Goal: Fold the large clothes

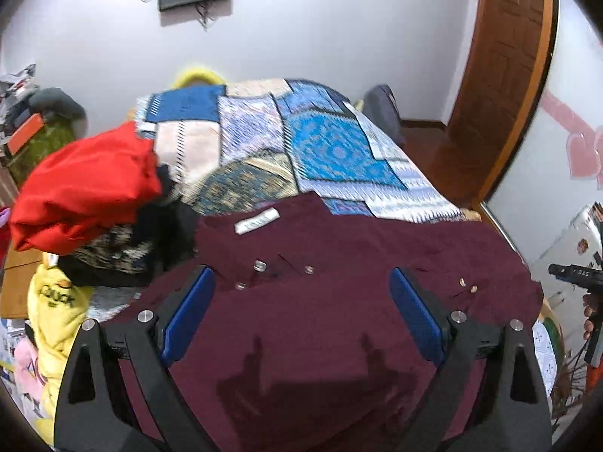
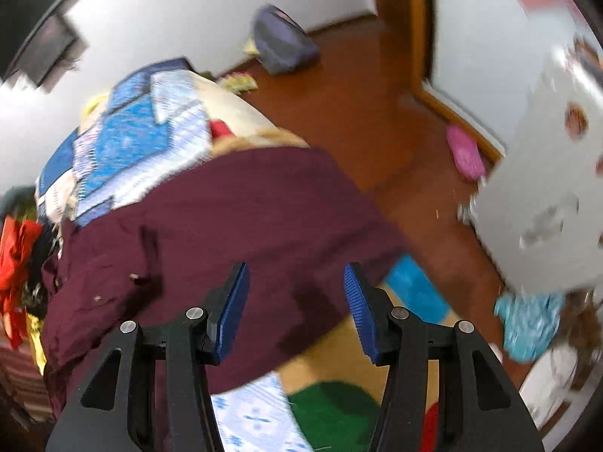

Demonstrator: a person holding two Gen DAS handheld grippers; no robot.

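Note:
A large maroon shirt (image 1: 339,271) with metal snaps and a white neck label lies spread on the near end of the bed. It also shows in the right wrist view (image 2: 233,218), draped over the bed's corner. My left gripper (image 1: 301,293) hovers above the shirt's middle, jaws wide open and empty. My right gripper (image 2: 296,293) is open and empty over the shirt's right edge near the bed corner; it shows at the far right of the left wrist view (image 1: 576,275).
A pile of clothes with a red garment (image 1: 86,188) on top sits on the bed's left side. The patchwork blue bedspread (image 1: 320,143) covers the far bed. A wooden door (image 1: 501,75), white cabinet (image 2: 546,188) and brown floor (image 2: 358,94) lie to the right.

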